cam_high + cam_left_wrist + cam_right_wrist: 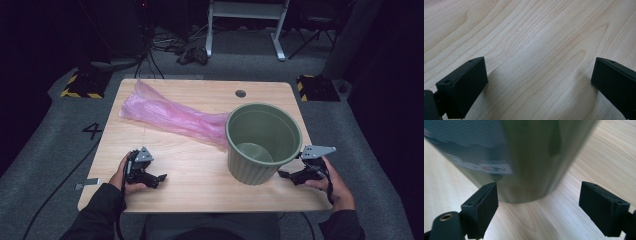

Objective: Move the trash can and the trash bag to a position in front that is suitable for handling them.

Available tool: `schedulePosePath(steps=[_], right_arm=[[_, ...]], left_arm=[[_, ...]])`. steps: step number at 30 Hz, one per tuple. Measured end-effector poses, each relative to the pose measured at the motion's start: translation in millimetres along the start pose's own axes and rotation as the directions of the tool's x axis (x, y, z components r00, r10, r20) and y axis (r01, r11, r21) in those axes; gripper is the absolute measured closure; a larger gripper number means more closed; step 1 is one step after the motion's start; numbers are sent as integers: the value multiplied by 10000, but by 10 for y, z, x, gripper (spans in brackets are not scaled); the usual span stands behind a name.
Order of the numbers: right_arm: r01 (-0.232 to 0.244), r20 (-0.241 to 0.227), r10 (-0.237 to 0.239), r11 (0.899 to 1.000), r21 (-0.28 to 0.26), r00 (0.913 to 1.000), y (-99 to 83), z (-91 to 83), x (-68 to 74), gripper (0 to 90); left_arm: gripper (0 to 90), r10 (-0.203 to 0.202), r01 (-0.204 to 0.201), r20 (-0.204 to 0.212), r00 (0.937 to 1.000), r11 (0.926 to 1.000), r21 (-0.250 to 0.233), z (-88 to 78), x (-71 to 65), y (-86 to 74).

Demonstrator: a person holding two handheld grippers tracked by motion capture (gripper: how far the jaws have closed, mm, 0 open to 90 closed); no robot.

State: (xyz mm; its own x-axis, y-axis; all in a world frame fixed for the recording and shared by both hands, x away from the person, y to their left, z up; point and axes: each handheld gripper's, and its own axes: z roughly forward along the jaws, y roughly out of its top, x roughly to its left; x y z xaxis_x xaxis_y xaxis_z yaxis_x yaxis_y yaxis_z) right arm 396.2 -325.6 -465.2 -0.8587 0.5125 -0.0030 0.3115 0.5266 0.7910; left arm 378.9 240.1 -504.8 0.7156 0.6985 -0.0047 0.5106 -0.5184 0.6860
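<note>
A: Starting at the left, what does the left tool have?

B: Nothing. Its jaws stand wide apart over bare pale wood grain, low on the surface. The pink plastic bag lies ahead of it, a thin, crinkled, translucent sheet whose long axis runs from the far left corner toward the bin.

A: And the bin?

B: The green bin stands upright right of centre: smooth, tapered, round, ribbed near its base, the bag's end touching its left side.

A: Which tool is nearer to it?

B: The right tool, just beside the bin's base, jaws spread and holding nothing; the bin looms close ahead. The left one looks better placed for the bag.
</note>
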Motion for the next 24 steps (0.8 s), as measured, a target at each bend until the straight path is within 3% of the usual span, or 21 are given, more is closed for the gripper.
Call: schedulePosePath(steps=[6, 19, 24], right_arm=[[385, -560, -388, 9992, -64, 9977, 67, 55, 70, 146], [1210, -907, -1202, 9926, 33, 9886, 248, 247, 241, 142], [1361, -950, -1354, 9907, 5, 9862, 273, 247, 235, 161]], left_arm=[[2, -2, 2, -3, 10000, 10000, 2, 0, 0, 0], [2, -27, 27, -15, 10000, 10000, 11, 3, -2, 4], [3, -28, 28, -15, 10000, 10000, 5, 4, -2, 4]])
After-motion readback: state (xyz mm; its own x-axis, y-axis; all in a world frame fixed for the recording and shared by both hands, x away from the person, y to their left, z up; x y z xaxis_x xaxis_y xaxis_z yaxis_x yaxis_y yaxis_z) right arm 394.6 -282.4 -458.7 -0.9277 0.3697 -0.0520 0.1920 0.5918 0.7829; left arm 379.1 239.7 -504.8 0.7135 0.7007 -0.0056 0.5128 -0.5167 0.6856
